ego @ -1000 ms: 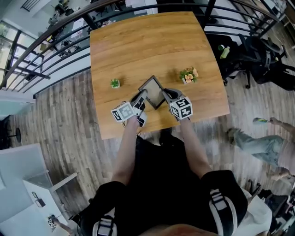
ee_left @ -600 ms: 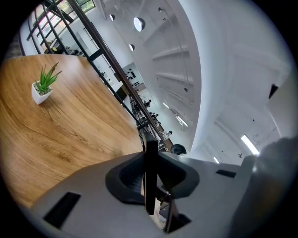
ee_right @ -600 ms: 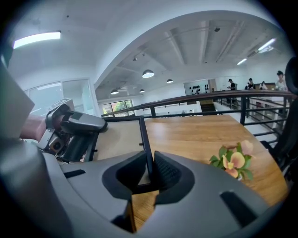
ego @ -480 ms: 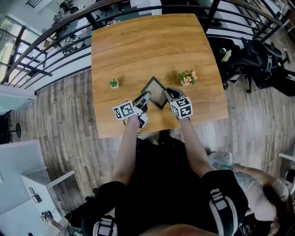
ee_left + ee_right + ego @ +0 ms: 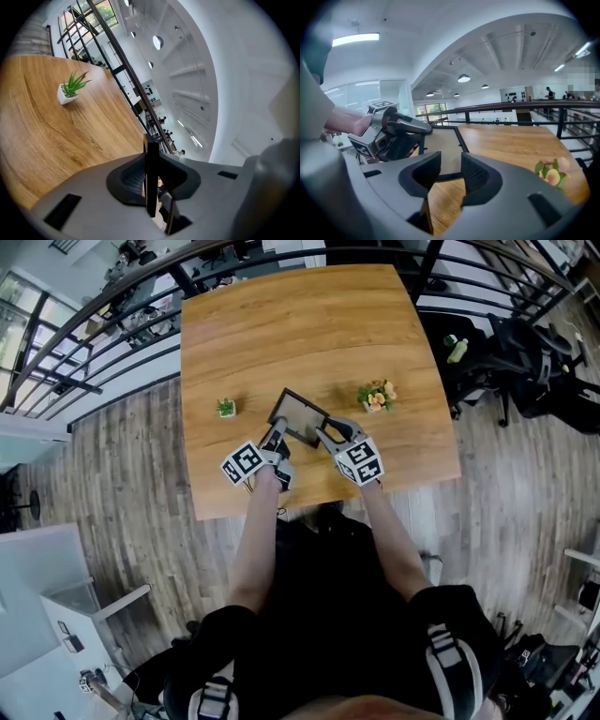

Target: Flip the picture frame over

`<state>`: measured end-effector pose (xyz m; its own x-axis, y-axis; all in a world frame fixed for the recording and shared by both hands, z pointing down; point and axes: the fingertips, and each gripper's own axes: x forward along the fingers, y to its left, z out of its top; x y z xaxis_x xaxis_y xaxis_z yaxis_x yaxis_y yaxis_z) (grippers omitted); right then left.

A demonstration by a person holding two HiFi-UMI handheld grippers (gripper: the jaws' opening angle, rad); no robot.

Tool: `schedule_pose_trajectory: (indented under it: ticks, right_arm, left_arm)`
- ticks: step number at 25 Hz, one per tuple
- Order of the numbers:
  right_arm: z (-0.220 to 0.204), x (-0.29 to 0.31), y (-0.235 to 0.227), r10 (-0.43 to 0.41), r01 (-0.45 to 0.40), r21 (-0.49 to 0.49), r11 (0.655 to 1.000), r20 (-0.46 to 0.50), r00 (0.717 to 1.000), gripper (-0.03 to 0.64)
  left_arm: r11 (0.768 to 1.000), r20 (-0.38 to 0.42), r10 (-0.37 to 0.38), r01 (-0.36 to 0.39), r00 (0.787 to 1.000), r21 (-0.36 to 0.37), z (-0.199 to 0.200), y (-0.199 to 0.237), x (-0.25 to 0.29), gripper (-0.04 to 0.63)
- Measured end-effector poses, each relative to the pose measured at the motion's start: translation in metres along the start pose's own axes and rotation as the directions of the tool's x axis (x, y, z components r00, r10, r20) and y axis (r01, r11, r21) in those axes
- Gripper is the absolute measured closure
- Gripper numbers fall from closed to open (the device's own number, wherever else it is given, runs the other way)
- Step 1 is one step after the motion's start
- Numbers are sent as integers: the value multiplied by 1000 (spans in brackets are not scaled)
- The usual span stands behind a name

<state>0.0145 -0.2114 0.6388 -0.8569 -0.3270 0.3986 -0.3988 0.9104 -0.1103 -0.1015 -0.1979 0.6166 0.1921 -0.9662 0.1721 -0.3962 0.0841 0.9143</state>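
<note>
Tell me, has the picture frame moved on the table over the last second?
Yes. The picture frame has shifted left, closer to the small green plant and farther from the flower pot.

Open office mezzanine w/ black railing [image 5: 560, 124], swivel chair [image 5: 523, 345], ceiling lights [image 5: 464, 78]

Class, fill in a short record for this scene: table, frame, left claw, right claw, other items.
table: wooden
picture frame: tilted up over the table's near part
left claw: shut on the frame's edge
right claw: jaws apart, just been opening; frame edge at the gap, not pressed
other items: small green plant left of the frame, potted flowers right of it
</note>
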Motion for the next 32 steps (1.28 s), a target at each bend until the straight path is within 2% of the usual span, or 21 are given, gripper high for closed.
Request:
schedule_pose_trajectory:
  ticks: [4,8,13,19,22,24,32]
  right_arm:
    - [1,6,26,58,-60,-88,994,-31,998,456]
    - [4,9,40,65,-73,-164,984,-56,996,438]
    - [-3,12,42,8,-39,-300,953,-105,994,422]
    - [-15,17,35,-122,38,-492,870,-140,983,420]
    - [-20,18,27,-172,68,-521,851,-153,973,449]
    - [-21,17,23,-175,71,-509,858,-160,972,491]
    - [-29,14,20,-128,29,-460,888,-186,974,521]
  left_arm:
    - [999,70,48,-48,996,-9,15,3,0,511]
    - [997,97,81,-81,992,-2,20,0,3,511]
    - [994,92,109,-109,990,-4,11,-9,7,511]
    - [990,89,144,-142,986,-28,-2,-14,11,511]
    - [989,66,146,-144,987,-35,-9,-17,13,509]
    - [990,45,142,-141,989,-28,-13,-18,15,509]
    - [993,16,114,-114,993,-19,-23,-20,20,500]
